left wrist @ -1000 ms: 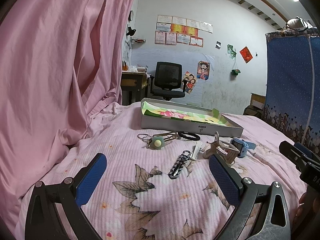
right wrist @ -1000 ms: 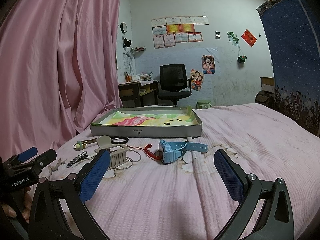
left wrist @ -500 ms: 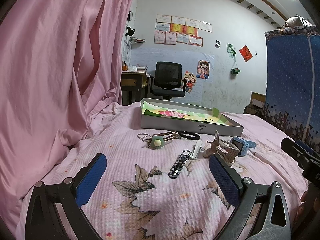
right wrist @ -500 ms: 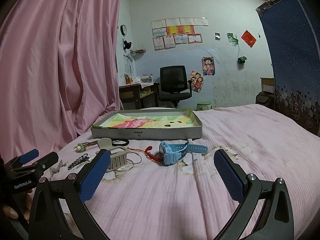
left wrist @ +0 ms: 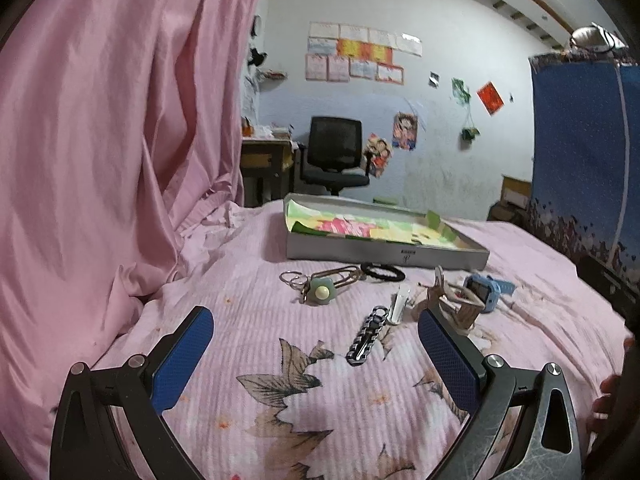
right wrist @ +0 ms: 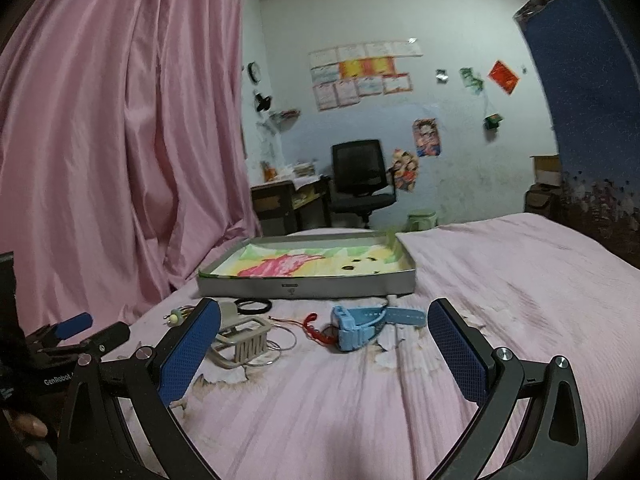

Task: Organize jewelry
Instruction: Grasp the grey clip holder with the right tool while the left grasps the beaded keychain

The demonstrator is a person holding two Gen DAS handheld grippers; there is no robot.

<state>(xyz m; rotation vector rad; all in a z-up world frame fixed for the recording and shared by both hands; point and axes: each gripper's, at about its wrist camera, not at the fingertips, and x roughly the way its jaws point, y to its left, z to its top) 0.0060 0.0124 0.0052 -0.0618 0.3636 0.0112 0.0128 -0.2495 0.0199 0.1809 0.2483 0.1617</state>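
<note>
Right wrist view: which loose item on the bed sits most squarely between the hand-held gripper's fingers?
The blue watch. It lies centred ahead of the open right hand-held gripper; the beige hair claw sits by its left finger, and the black hair tie farther left, near the tray.

- Our left wrist view looks low across the bed [left wrist: 248, 320], forward between its own fingers [left wrist: 180, 364], toward the far wall.
- Our right wrist view faces likewise, set further right.
- We see the tray [left wrist: 384, 254], blue watch [right wrist: 360, 326] and office chair [right wrist: 360, 180] in both.
</note>
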